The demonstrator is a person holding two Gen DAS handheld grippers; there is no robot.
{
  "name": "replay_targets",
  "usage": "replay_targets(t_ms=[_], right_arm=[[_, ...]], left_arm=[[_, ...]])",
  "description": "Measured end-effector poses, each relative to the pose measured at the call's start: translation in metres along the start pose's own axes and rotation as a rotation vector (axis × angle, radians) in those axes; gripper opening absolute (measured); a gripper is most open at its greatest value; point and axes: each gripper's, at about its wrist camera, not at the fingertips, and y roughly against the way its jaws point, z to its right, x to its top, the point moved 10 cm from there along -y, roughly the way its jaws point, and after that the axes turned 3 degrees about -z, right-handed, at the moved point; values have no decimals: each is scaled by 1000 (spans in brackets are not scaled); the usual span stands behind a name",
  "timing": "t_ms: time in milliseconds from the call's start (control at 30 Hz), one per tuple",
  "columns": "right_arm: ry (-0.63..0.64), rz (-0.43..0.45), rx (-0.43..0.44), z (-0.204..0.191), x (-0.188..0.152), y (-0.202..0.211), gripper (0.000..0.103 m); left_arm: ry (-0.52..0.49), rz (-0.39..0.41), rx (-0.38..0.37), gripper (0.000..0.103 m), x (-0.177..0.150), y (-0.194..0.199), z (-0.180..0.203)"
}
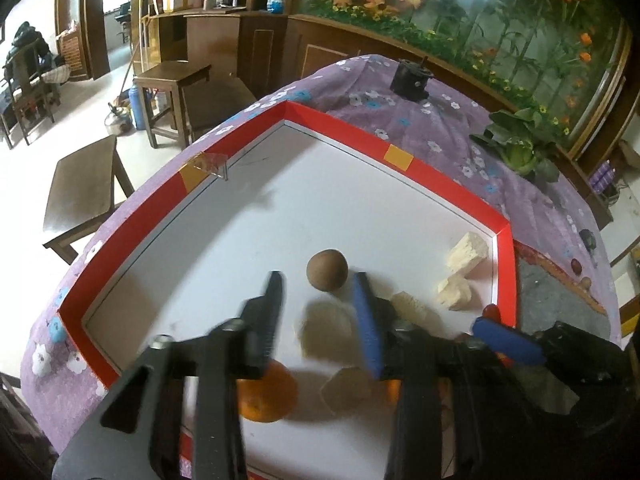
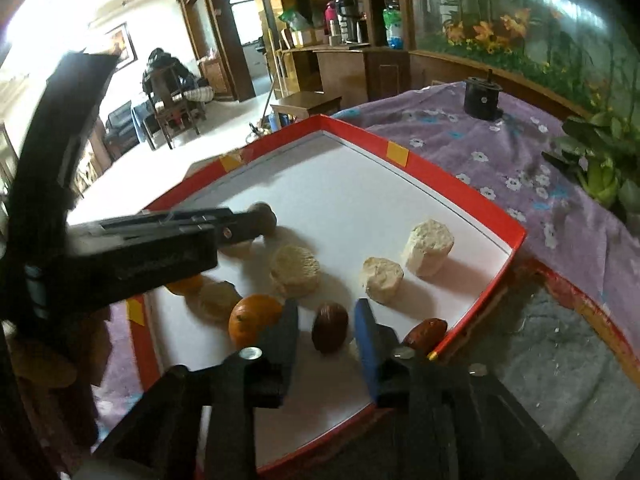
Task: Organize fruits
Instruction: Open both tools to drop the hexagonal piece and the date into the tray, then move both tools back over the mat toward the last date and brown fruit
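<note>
Both claws hang over a red-rimmed tray [image 1: 344, 124] with a white floor, set on a worktop under a purple flowered cloth [image 1: 432, 120]. In the left wrist view the left claw [image 1: 318, 292] stands with its black and blue fingers apart, gripping nothing; a round brown fruit [image 1: 327, 270] lies on the tray floor just beyond the fingertips, between their lines. Under the black finger an orange [image 1: 266, 394] shows only in part, and blurred pale chunks sit below the gap. Two cream blocks [image 1: 466, 256] lie in the tray's right corner, and the blue finger of the right claw [image 1: 506, 340] reaches in at the right edge. The right wrist view opens up what that view hides: the right claw [image 2: 326, 326] is also apart, with a dark brown date-like fruit [image 2: 329, 327] lying between its fingers; whether they touch it I cannot tell. A whole orange [image 2: 254, 316] sits just left of the black finger, a reddish fruit [image 2: 426, 332] rests against the tray's near right wall, and three pale round pieces [image 2: 428, 246] lie well apart on the white floor. Only here does the left claw appear from the side, its tip just beside the round brown fruit. A leafy green vegetable [image 1: 520, 144] lies on the cloth beyond the tray.
</note>
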Motion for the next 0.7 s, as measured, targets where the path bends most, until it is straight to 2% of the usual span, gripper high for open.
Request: replay_targets(t_ms=[67, 333, 467, 700], right_arm=[[-23, 20, 30, 0, 0, 9, 36], [-63, 96, -5, 14, -7, 50, 36], [-117, 134, -63, 36, -18, 70, 47], [-229, 170, -148, 84, -48, 105, 48]], left_arm=[[-9, 28, 15, 60, 0, 6, 3], [-55, 108, 41, 60, -3, 30, 33], [-76, 123, 43, 67, -10, 38, 55], [-113, 129, -4, 67, -26, 42, 106]])
